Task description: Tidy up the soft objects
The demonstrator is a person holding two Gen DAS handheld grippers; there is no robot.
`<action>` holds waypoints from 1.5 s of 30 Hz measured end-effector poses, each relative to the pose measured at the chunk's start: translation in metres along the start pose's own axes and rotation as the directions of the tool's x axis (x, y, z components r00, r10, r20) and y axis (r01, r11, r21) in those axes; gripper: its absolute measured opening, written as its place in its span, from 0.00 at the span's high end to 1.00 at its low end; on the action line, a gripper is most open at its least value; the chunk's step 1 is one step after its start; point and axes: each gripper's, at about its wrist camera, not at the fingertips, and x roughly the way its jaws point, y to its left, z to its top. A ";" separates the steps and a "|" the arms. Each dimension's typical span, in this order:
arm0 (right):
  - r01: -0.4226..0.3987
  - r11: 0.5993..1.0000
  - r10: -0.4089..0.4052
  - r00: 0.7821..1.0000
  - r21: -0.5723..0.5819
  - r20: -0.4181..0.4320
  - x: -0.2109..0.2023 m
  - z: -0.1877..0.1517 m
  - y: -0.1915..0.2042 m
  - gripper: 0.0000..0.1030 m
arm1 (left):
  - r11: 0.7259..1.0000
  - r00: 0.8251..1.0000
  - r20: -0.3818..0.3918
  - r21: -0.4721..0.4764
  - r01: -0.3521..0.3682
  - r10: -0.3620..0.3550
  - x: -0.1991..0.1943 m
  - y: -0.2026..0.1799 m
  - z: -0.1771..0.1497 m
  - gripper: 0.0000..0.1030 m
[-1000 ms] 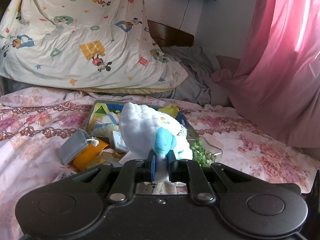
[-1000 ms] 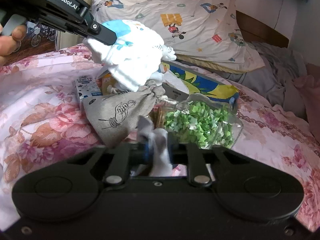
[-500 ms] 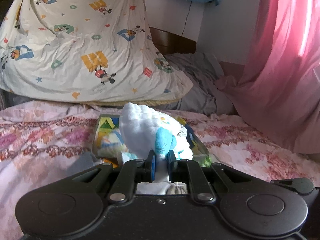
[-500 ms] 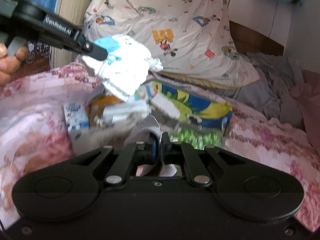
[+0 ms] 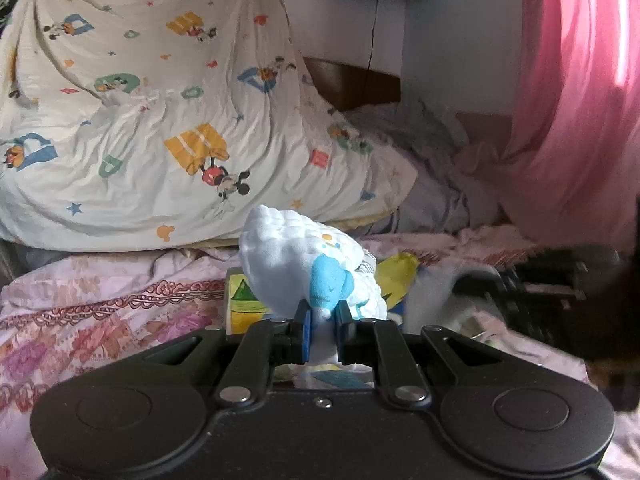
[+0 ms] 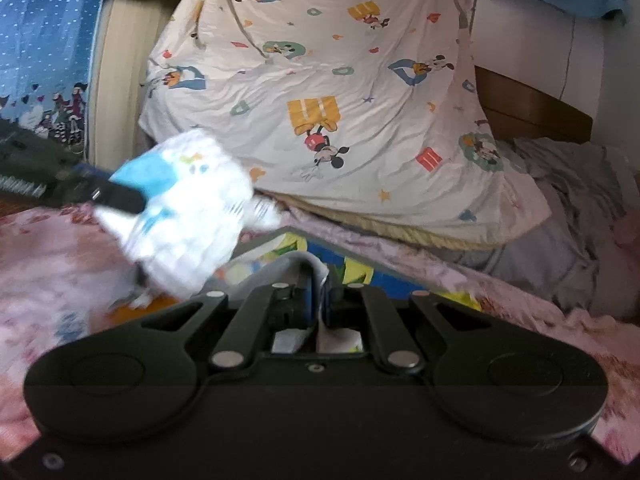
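Note:
My left gripper (image 5: 322,312) is shut on a white quilted soft bundle with a blue patch (image 5: 296,256) and holds it up above the bed. The right wrist view shows that bundle (image 6: 188,208) at the left, with the left gripper (image 6: 128,200) pinching its blue part. My right gripper (image 6: 318,300) is shut on a grey cloth pouch (image 6: 292,268), most of which hangs hidden below the fingers. In the left wrist view the right gripper (image 5: 480,280) is a dark blur at the right, with the pouch (image 5: 436,280) smeared at its tip.
A colourful printed box (image 5: 240,304) (image 6: 360,272) lies on the pink floral bed sheet (image 5: 80,312) under both grippers. Behind it is piled a cartoon-print quilt (image 5: 160,120), with grey bedding (image 6: 580,220) to its right. A pink curtain (image 5: 580,100) hangs at the right.
Both grippers have risen, each with its load. The grey pouch has come up off the sheet. The bag of green bits and the small items around the box have dropped out of view.

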 end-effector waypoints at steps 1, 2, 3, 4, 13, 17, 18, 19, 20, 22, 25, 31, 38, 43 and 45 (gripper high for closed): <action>0.003 1.000 -0.003 1.000 -0.003 -0.001 0.011 0.004 -0.002 0.99 | 1.000 1.000 -0.010 0.006 -0.002 0.003 0.008 0.003 0.002 0.88; 0.009 1.000 -0.009 1.000 -0.007 -0.004 0.024 0.006 -0.006 0.99 | 1.000 1.000 -0.019 0.007 -0.004 0.004 0.016 0.005 0.003 0.88; 0.013 1.000 -0.013 1.000 -0.006 -0.012 0.034 0.005 -0.009 0.99 | 1.000 1.000 -0.027 0.006 -0.006 0.006 0.025 0.008 0.005 0.88; 0.012 1.000 -0.012 1.000 0.001 -0.025 0.048 0.007 -0.013 0.99 | 1.000 0.999 -0.032 0.003 -0.007 0.007 0.032 0.010 0.005 0.88; 0.055 0.991 -0.030 0.980 0.126 -0.198 0.111 -0.013 -0.052 0.99 | 0.998 0.998 -0.067 -0.061 0.005 -0.010 0.114 0.018 0.001 0.88; 0.072 0.986 -0.031 0.967 0.152 -0.254 0.115 -0.030 -0.068 0.98 | 0.996 0.995 -0.089 -0.081 0.033 -0.040 0.143 0.012 -0.004 0.88; 0.076 0.985 -0.033 0.964 0.153 -0.263 0.115 -0.034 -0.071 0.98 | 0.996 0.994 -0.098 -0.084 0.042 -0.050 0.148 0.009 -0.006 0.88; 0.078 0.985 -0.033 0.961 0.154 -0.273 0.112 -0.039 -0.074 0.98 | 0.995 0.992 -0.114 -0.085 0.053 -0.062 0.155 0.006 -0.008 0.88; 0.077 0.985 -0.030 0.959 0.155 -0.282 0.114 -0.044 -0.077 0.98 | 0.995 0.989 -0.126 -0.085 0.060 -0.070 0.159 0.003 -0.009 0.88; 0.073 0.984 -0.022 0.955 0.163 -0.295 0.113 -0.055 -0.081 0.98 | 0.994 0.986 -0.147 -0.081 0.072 -0.084 0.166 -0.002 -0.012 0.88; 0.064 0.984 -0.010 0.954 0.168 -0.300 0.112 -0.064 -0.082 0.97 | 0.994 0.980 -0.174 -0.076 0.081 -0.093 0.172 -0.006 -0.016 0.87; 0.059 0.986 -0.011 0.957 0.155 -0.291 0.106 -0.065 -0.075 0.76 | 0.994 0.976 -0.205 -0.097 0.057 -0.076 0.170 -0.003 -0.018 0.81; 0.065 0.984 -0.023 0.969 0.167 -0.246 0.079 -0.045 -0.072 0.49 | 0.992 0.986 -0.161 -0.125 0.025 -0.045 0.147 0.002 -0.009 0.59; 0.082 0.979 -0.048 0.982 0.185 -0.184 0.048 -0.028 -0.071 0.25 | 0.990 0.995 -0.090 -0.136 0.027 -0.040 0.118 -0.001 -0.001 0.34; 0.079 0.978 -0.050 0.987 0.194 -0.153 0.032 -0.021 -0.070 0.16 | 0.990 0.998 -0.059 -0.138 0.024 -0.033 0.103 -0.003 0.001 0.25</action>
